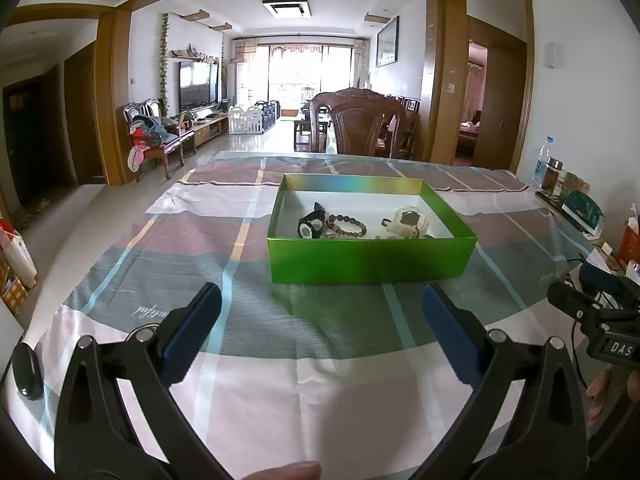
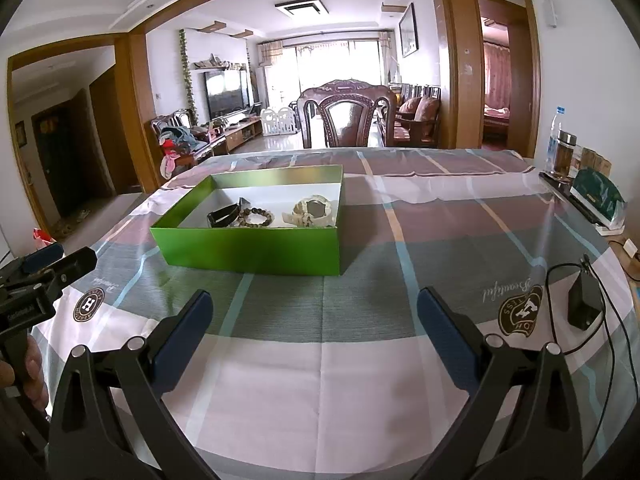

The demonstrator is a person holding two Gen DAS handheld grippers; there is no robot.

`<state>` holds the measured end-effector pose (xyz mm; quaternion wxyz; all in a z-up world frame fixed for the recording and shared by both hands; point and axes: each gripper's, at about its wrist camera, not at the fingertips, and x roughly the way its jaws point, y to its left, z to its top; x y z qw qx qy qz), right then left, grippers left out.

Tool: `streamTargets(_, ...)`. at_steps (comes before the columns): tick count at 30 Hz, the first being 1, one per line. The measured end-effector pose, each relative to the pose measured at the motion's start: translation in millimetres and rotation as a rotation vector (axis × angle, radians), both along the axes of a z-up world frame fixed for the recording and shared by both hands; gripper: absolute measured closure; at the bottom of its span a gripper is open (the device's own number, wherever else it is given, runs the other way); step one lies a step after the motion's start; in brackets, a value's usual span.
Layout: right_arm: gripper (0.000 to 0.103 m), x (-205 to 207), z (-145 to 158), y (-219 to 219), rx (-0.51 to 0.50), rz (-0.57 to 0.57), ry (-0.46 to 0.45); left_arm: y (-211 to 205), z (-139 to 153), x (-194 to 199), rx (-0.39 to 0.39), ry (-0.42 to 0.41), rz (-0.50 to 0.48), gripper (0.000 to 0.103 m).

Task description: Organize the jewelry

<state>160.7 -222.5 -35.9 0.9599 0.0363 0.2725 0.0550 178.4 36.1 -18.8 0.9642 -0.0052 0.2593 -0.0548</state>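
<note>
- Jewelry sits inside a shallow green box with a white floor: a black watch at the left, a brown beaded bracelet in the middle, and a pale, bulky watch at the right.
- Green box stands on the table, which is covered by a checked cloth in grey, mauve and white with light blue lines; the box's near wall faces both cameras.
- Left gripper is spread wide and holds nothing, its blue-padded fingers hovering above the cloth, short of the box.
- Right gripper is likewise spread wide with nothing between its fingers, the box ahead and to its left.
- Open cloth lies between both grippers and the box, and around the box on all sides.
- Table's right edge carries a bottle, a jar and a dark green pouch; a small black device with a cable lies near the right gripper.
- Carved wooden chair stands at the far edge.
</note>
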Motion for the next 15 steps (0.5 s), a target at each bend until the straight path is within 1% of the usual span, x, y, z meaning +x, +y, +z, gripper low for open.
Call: streamTargets(15,0.003,1.8,0.0,-1.0,0.002,0.001,-0.001,-0.4,1.7,-0.7,0.005,-0.003,0.000,0.004)
